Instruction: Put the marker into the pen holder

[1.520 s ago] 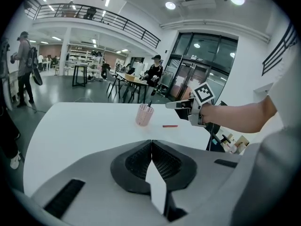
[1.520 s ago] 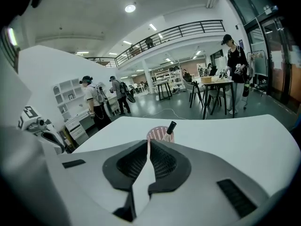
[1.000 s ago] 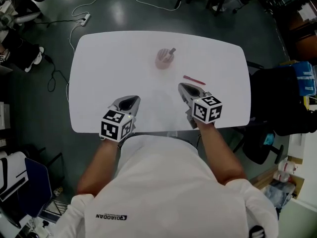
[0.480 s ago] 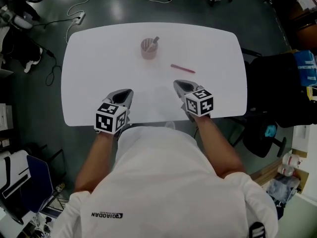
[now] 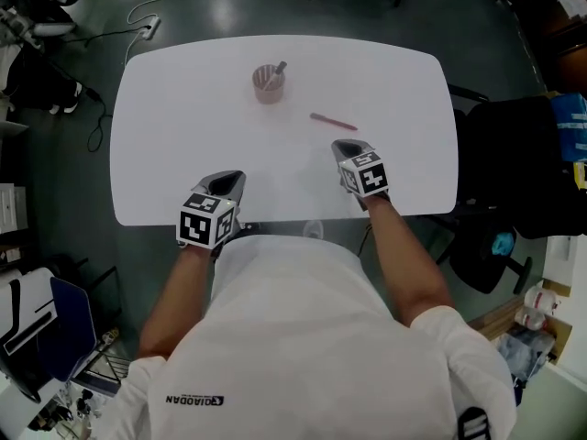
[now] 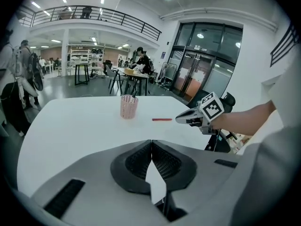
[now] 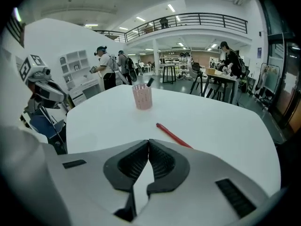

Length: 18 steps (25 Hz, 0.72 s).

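The red marker point(image 5: 333, 122) lay flat on the white table point(image 5: 183, 136), just ahead of the right gripper point(image 5: 344, 147) and between it and the pink pen holder point(image 5: 268, 84), which stood farther off to the left. The marker's long axis ran slantwise across the gripper's line of reach. The right gripper was clearly the nearer of the 2; the left gripper point(image 5: 229, 183) sat well apart at the near edge. Both had their jaws pressed together on nothing. The only legible writing was a shirt print point(image 5: 199, 399) that appeared to read QIAODAN.
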Motion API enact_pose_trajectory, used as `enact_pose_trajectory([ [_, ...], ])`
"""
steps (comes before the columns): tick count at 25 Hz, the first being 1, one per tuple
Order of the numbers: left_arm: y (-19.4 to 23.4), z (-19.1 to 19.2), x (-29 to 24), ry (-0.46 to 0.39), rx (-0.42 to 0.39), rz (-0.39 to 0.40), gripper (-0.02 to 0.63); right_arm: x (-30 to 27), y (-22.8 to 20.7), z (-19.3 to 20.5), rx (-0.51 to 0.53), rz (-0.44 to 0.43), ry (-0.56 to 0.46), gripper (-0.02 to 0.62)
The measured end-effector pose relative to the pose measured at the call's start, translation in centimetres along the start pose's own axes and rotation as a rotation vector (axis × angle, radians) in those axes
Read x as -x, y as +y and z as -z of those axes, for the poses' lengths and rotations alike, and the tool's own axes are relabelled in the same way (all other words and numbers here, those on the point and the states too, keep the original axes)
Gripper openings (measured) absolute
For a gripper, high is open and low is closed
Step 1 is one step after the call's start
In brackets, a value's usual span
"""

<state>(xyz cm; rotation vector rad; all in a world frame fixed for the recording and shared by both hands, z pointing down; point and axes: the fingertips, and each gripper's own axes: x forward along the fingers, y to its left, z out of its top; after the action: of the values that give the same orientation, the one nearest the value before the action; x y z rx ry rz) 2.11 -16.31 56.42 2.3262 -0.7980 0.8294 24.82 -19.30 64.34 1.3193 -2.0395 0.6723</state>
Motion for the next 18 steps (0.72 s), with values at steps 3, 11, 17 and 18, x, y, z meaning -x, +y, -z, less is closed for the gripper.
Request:
enact_pose_trajectory([
  [3, 0.3, 0.4, 0.2, 0.001, 0.021, -0.029, 0.029, -1.2, -1.6, -0.3, 0.046, 0.008, 0.02, 0.02],
  [11, 1.7, 1.4, 1.3, -0.009, 0.099, -0.116, 0.029, -5.8, -2.7, -2.9, 0.375, -0.025, 0.125, 0.034],
  [17, 1.8, 2.3, 1.6, -0.033, 0.202, -0.134, 0.029, -9.7, -2.5, -2.8, 0.609, -0.094, 0.26, 0.084],
  [18, 1.8, 2.4, 1.9, -0.044, 0.225, -0.137, 0.029, -10.2, -2.5, -2.7, 0.646, -0.103, 0.285, 0.091],
])
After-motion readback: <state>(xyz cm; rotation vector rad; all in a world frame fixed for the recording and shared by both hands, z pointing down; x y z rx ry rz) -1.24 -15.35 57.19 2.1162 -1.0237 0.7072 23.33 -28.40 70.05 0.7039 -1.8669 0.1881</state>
